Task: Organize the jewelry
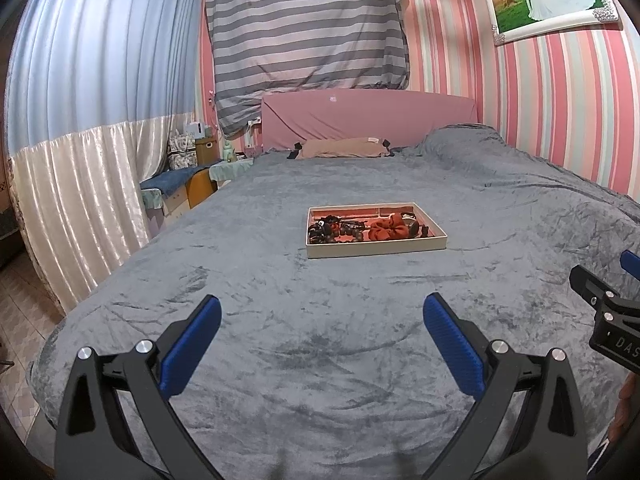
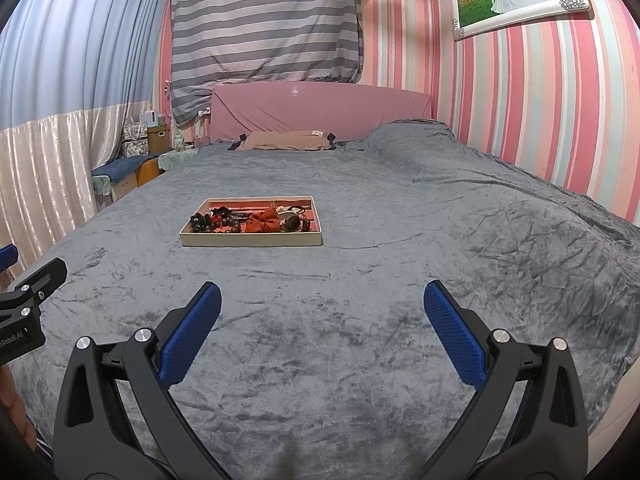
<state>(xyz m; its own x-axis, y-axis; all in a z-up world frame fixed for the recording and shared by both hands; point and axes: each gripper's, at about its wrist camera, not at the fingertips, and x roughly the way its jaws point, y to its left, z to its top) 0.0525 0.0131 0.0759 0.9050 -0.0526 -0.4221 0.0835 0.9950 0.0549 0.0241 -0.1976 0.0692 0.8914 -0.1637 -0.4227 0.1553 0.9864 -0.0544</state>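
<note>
A shallow cream tray (image 1: 376, 249) with a red lining lies on the grey bed, far ahead of both grippers; it also shows in the right wrist view (image 2: 251, 239). In it lie a red scrunchie (image 1: 390, 229) (image 2: 264, 221), dark bead bracelets (image 1: 348, 235) (image 2: 230, 225) and black hair ties (image 1: 326, 222) (image 2: 202, 220). My left gripper (image 1: 322, 322) is open and empty above the blanket near the bed's foot. My right gripper (image 2: 322, 310) is open and empty beside it; its black body shows at the right edge of the left wrist view (image 1: 608, 308).
A grey plush blanket (image 1: 280, 288) covers the bed. A tan pillow (image 1: 344, 148) lies against the pink headboard (image 1: 368, 118). Curtains (image 1: 80, 140) and a low bedside stand (image 1: 180, 184) are on the left. A striped wall (image 1: 560, 100) runs along the right.
</note>
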